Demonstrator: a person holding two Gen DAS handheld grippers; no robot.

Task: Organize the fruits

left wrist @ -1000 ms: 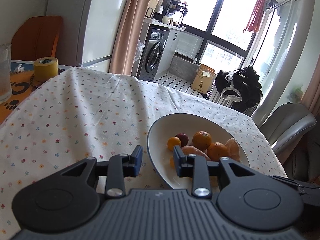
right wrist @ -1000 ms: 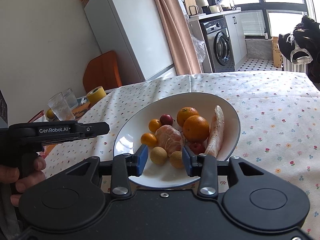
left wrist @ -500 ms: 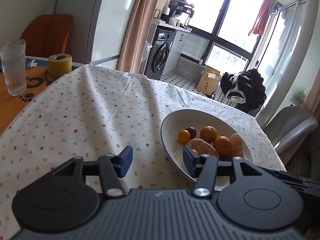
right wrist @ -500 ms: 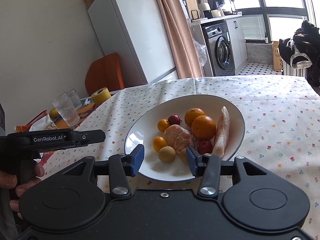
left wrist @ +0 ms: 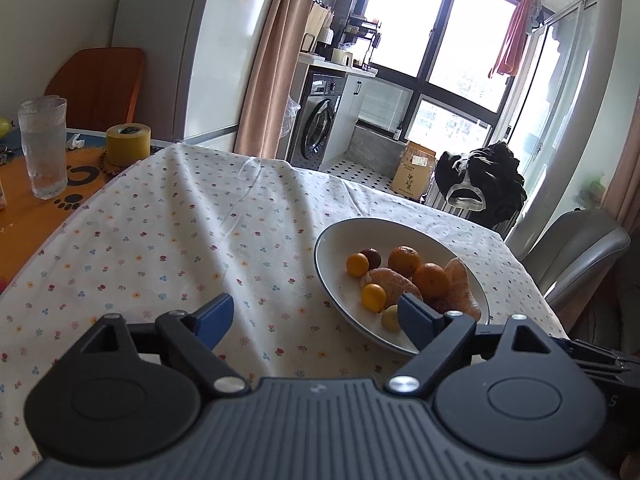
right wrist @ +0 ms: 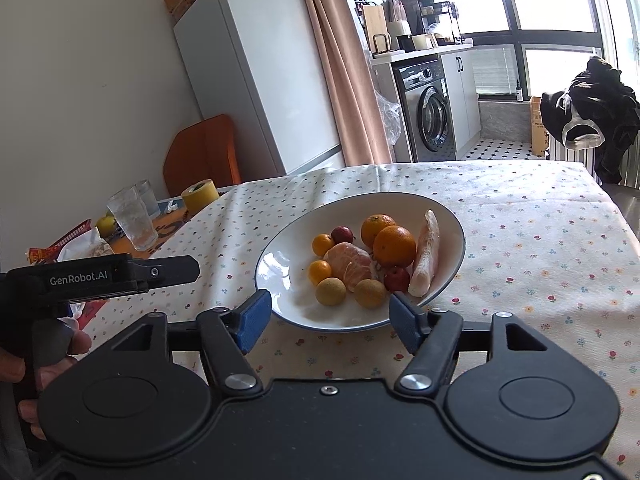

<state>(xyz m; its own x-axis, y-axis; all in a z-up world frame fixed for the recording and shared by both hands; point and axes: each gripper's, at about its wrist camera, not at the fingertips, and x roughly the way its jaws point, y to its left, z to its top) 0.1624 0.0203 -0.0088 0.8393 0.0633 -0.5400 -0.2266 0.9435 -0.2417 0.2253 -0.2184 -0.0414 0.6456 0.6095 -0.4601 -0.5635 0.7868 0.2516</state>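
Counter [right wrist: 540,240] is carrying the bowl [right wrist: 280,272], fruit [right wrist: 394,245] piling inside. Both claws, left [left wrist: 316,320] and right [right wrist: 328,320], are hovering released, empty. Risk: round fruit rolling if a claw nudges the pile.

Daylight floods in through the blown-out windows [left wrist: 432,36], leaving glare on the white bowl [right wrist: 276,268] and soft shadows across the floral tablecloth [left wrist: 160,232]. Fisheye distortion bends the edges; corners vignette black.

White bowl [right wrist: 276,264] with a dark rim; orange fruits [right wrist: 394,246]; cream tablecloth [right wrist: 540,232] with small flowers; yellow tape [left wrist: 128,145], upper left.
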